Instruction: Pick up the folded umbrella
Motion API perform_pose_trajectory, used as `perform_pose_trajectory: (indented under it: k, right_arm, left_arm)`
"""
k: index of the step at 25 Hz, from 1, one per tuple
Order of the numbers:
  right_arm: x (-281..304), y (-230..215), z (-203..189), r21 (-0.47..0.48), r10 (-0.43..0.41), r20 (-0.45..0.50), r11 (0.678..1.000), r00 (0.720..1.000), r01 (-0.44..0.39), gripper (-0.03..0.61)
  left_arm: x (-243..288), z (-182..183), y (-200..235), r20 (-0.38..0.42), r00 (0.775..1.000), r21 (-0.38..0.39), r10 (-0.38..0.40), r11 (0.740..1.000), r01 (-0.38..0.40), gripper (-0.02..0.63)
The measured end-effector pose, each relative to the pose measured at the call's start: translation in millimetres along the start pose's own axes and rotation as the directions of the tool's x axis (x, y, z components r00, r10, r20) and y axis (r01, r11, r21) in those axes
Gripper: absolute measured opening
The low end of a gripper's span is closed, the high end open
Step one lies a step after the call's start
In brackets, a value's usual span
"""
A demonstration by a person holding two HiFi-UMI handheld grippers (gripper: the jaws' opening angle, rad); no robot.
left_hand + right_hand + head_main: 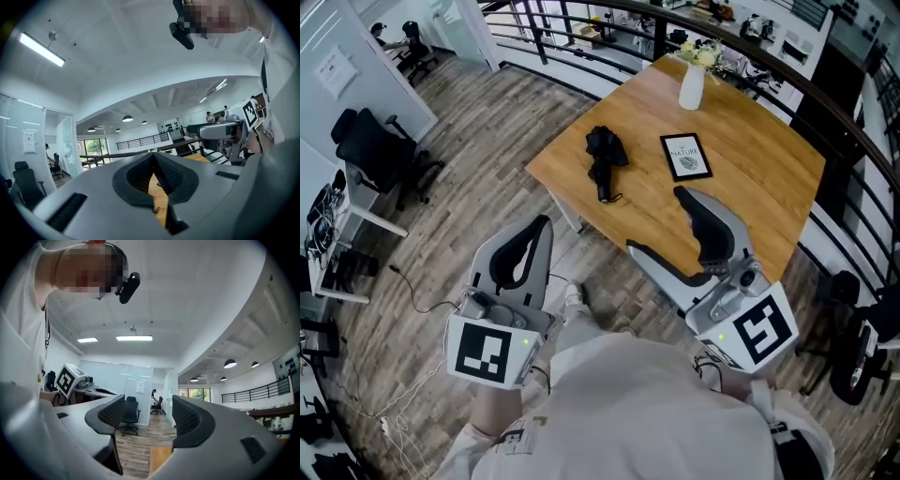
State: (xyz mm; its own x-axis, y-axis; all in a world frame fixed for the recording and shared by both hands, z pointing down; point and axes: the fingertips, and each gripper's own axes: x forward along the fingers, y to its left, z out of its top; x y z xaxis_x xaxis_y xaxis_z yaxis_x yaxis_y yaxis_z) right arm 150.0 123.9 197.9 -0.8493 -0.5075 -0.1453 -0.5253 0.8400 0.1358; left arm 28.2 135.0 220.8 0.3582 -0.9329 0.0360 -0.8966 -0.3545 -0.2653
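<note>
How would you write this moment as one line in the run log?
folded umbrella: lying on table, untouched | left gripper: shut, empty | right gripper: open, empty | pickup: not yet done

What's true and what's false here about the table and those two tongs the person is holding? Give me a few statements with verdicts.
1. The folded umbrella lies on the wooden table. True.
2. The right tongs are clamped on the umbrella. False: they are open and empty, apart from the umbrella.
3. A framed picture lies flat beside the umbrella. True.
4. The white vase has tipped over. False: it stands upright with flowers in it.
5. The left tongs have their tips together and hold nothing. True.
</note>
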Motion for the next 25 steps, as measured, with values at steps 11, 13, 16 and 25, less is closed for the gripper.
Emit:
perform_pose_trajectory:
  k: [11, 13, 16, 25]
  right_arm:
    - [50, 3, -17, 0.018, 0.036, -0.018, 0.999, 0.999, -0.036, 0.325]
    - [64, -2, -21, 0.022, 0.028, -0.026, 0.999, 0.999, -0.028, 0.325]
    - [88, -10, -29, 0.063, 0.039, -0.019, 0.997, 0.999, -0.038, 0.325]
    - [184, -42, -62, 0.091, -0.012, -0.104, 0.996, 0.995, 0.021, 0.325]
  left_arm:
    - [29, -11, 42, 0.049, 0.997, -0.024, -0.056, 0.998, 0.057, 0.017]
    - [37, -17, 53, 0.045, 0.997, -0.030, -0.068, 0.997, 0.070, 0.017]
    - [51, -31, 76, 0.030, 0.996, -0.049, -0.078, 0.996, 0.080, 0.017]
    - [104, -58, 157, 0.023, 0.990, -0.094, -0.142, 0.985, 0.144, 0.017]
